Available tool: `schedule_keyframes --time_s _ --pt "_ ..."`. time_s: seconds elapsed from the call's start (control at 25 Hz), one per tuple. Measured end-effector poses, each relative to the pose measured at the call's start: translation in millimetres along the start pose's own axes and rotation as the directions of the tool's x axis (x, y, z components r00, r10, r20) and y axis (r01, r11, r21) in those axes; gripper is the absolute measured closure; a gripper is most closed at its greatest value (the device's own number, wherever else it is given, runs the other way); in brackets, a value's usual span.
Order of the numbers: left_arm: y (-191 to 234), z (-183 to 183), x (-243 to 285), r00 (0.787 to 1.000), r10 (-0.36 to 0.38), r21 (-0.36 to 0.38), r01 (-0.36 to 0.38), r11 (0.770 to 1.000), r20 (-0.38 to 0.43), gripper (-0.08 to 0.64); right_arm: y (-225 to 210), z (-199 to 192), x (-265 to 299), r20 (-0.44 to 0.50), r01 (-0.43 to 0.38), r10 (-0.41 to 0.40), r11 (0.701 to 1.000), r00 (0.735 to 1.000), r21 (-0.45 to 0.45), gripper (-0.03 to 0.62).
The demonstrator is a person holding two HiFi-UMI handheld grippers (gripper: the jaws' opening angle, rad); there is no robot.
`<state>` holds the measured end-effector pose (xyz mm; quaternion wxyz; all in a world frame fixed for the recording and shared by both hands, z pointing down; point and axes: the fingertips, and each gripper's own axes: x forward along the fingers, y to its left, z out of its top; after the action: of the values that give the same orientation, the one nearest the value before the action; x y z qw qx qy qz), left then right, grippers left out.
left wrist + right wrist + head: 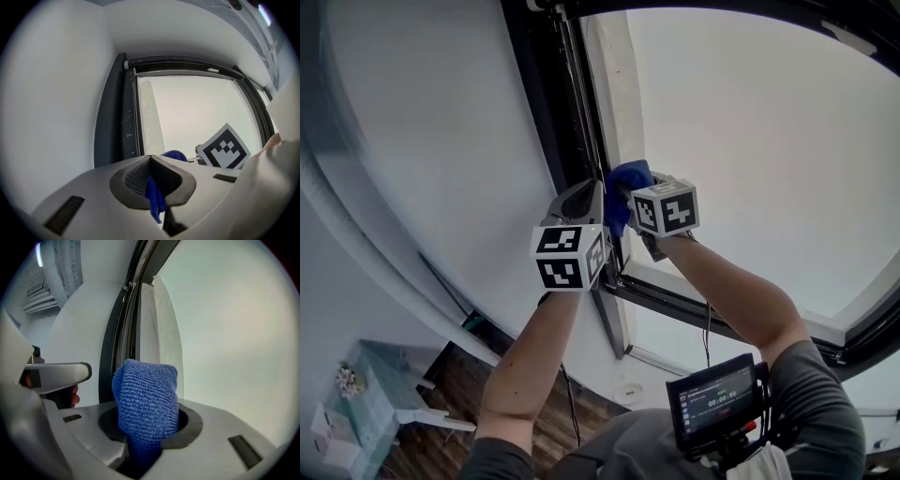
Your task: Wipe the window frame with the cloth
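The blue cloth is bunched against the dark window frame, near its lower corner. Both grippers are raised to it. My left gripper is shut, pinching a thin fold of the cloth between its pads. Past the jaws of the left gripper rises the frame's dark upright. My right gripper is shut on a thick wad of the cloth, which stands up from its jaws in front of the frame. That wad hides the fingertips of the right gripper.
A white wall lies left of the frame and bright glass to the right. A pale vertical strip runs beside the upright. A small monitor hangs at the person's chest. Far below are a wooden floor and a light table.
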<state>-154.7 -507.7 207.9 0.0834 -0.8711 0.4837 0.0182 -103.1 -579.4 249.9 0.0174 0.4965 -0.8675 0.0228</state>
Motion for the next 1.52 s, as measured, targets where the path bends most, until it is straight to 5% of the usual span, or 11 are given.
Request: schedule_keyframes --time_s 0.52,1.0,1.36,1.52 --pt "-9.0 -106.3 -16.3 0.993 0.003 -0.048 -0.008 0.999 -0.116 0.551 -2.7 -115.6 7.5 -0.159 0.035 -0.032 0.999 0.987 0.013 0.463" --pt "-11.2 -196.4 -25.1 0.973 -0.034 -0.073 0.018 0.997 -0.229 0.551 -11.7 -236.4 15.4 -0.344 0.085 -0.074 0.996 0.936 0.016 0.463" --pt "-17.2 -227.4 -32.2 0.968 -0.068 -0.138 0.035 0.99 -0.243 0.551 -18.5 -282.8 7.6 -0.405 0.11 -0.104 0.994 0.908 -0.008 0.463" --pt "-21.4 -241.0 -33.1 0.959 -0.096 -0.144 0.059 0.988 -0.267 0.551 -20.5 -278.9 4.2 -0.391 0.098 -0.094 0.995 0.916 -0.009 0.463"
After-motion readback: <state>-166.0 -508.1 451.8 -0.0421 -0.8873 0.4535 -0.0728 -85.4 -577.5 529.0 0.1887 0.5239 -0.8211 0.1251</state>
